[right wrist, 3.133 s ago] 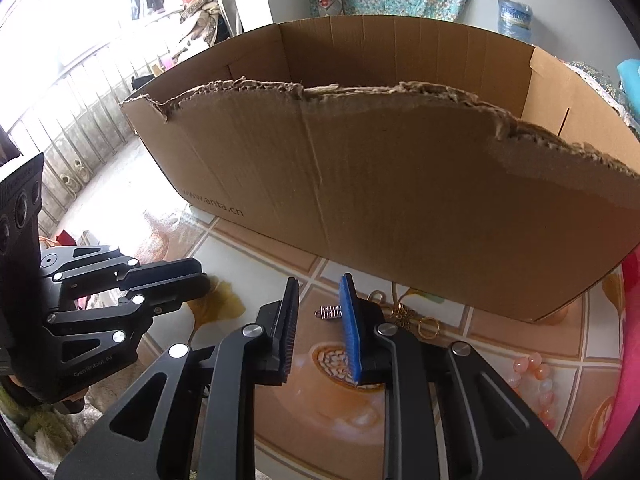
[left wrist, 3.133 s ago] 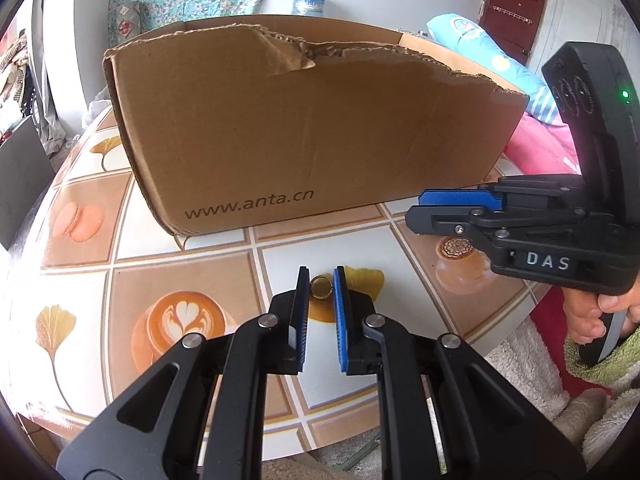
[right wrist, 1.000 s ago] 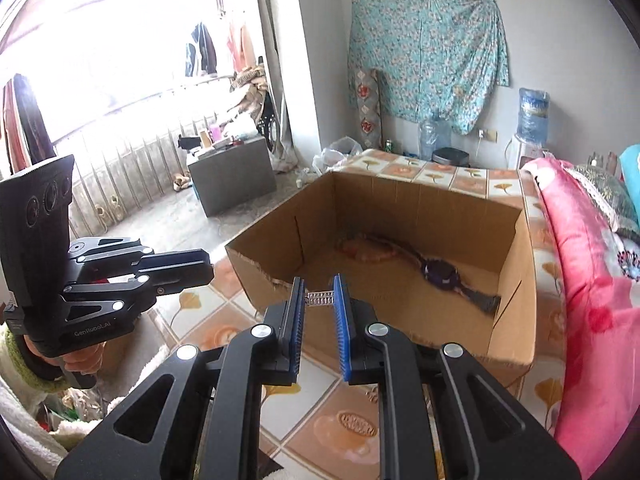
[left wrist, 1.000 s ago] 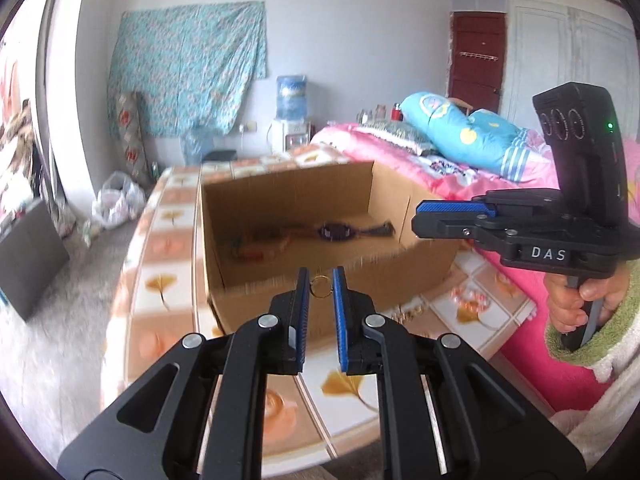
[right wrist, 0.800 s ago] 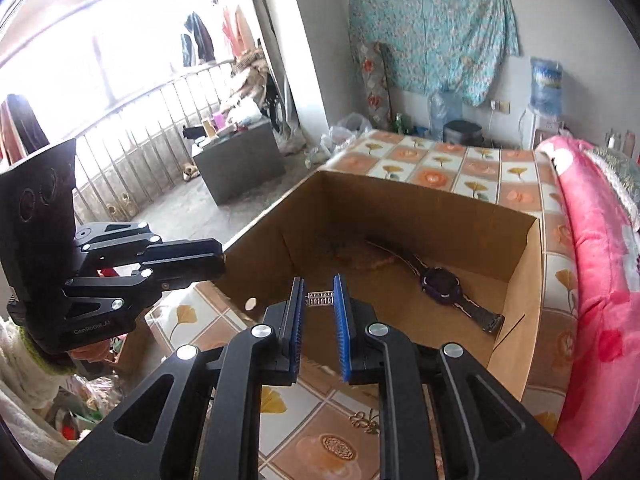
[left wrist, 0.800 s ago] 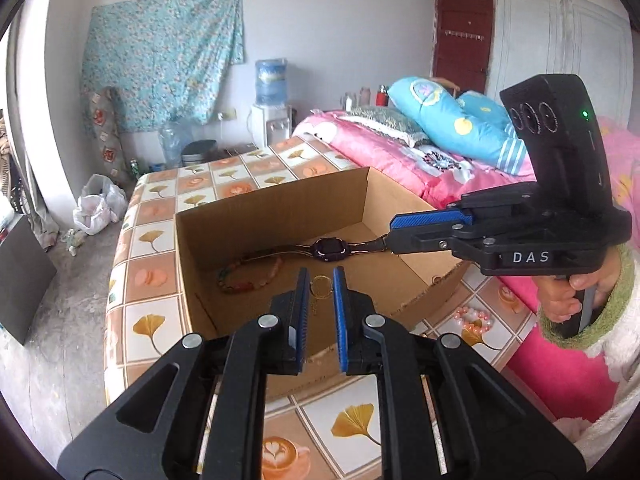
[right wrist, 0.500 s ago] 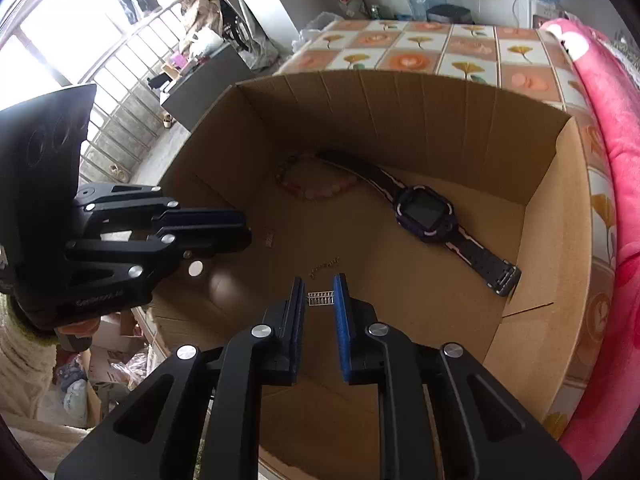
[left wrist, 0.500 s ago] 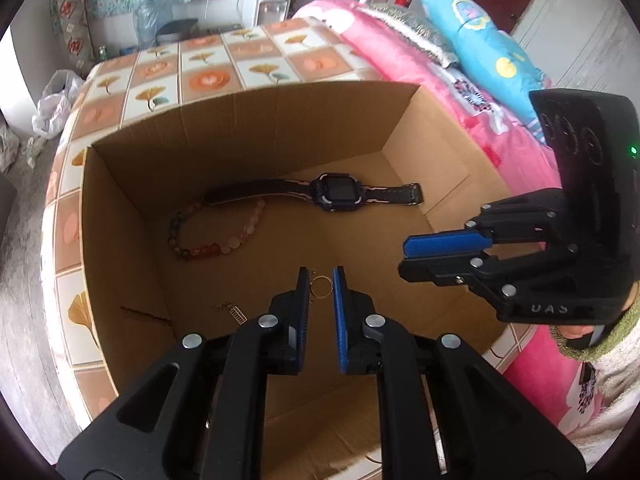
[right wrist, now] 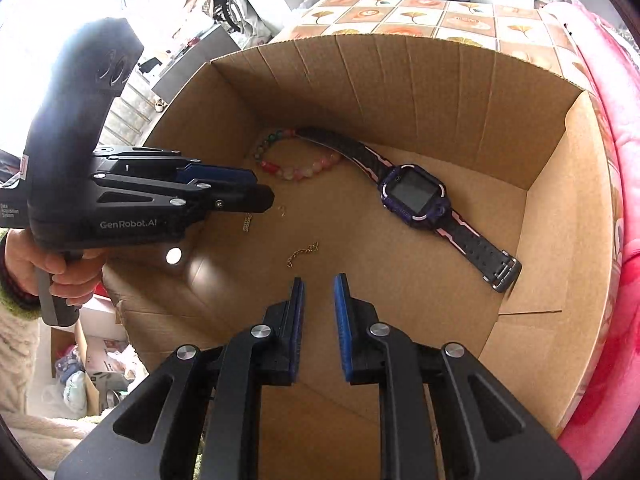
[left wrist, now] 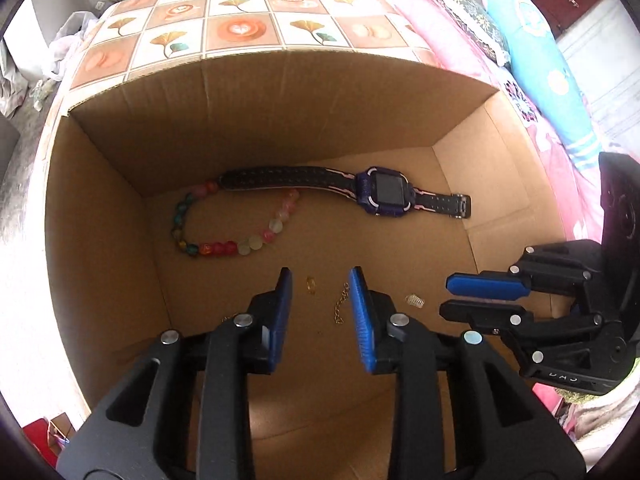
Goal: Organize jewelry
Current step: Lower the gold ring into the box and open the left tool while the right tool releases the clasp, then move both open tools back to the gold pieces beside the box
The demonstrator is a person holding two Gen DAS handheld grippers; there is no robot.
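Tiles printed with coffee cups and ginkgo leaves cover the tabletop (left wrist: 240, 32), which carries a large open brown cardboard box (left wrist: 280, 112).

A small gold ring (left wrist: 311, 284) shows low in the box, framed by the blue pads of the left hand-held gripper (left wrist: 318, 280). Its jaws are opening, and neither pad touches the ring. Whether the ring already rests on the cardboard floor cannot be told.

Just right of it lies a short gold chain (left wrist: 340, 308). Further right is a tiny silver coiled piece (left wrist: 415, 301), just off the fingertips of the right hand-held gripper (right wrist: 319, 278). That gripper's jaws stand a narrow gap apart, and its own camera shows nothing between them. A small silver bar (right wrist: 247, 224) lies under the left hand-held gripper.

Toward the far wall lie a purple-cased smartwatch with a black strap (left wrist: 384, 192) and a bracelet of coloured round beads (left wrist: 224, 232), which touches the strap. A pink bed (left wrist: 460, 52) stands beside the tabletop. A hand in a fuzzy sleeve (right wrist: 60, 276) holds the left tool.

The step in hand looks like dropping small pieces into the box. To do it well:
- The left jaws should spread fully before lifting, so the ring does not cling to a pad.
- Both tools should rise straight up, clear of the box walls and of each other.
- The light pieces on the floor should not be brushed.
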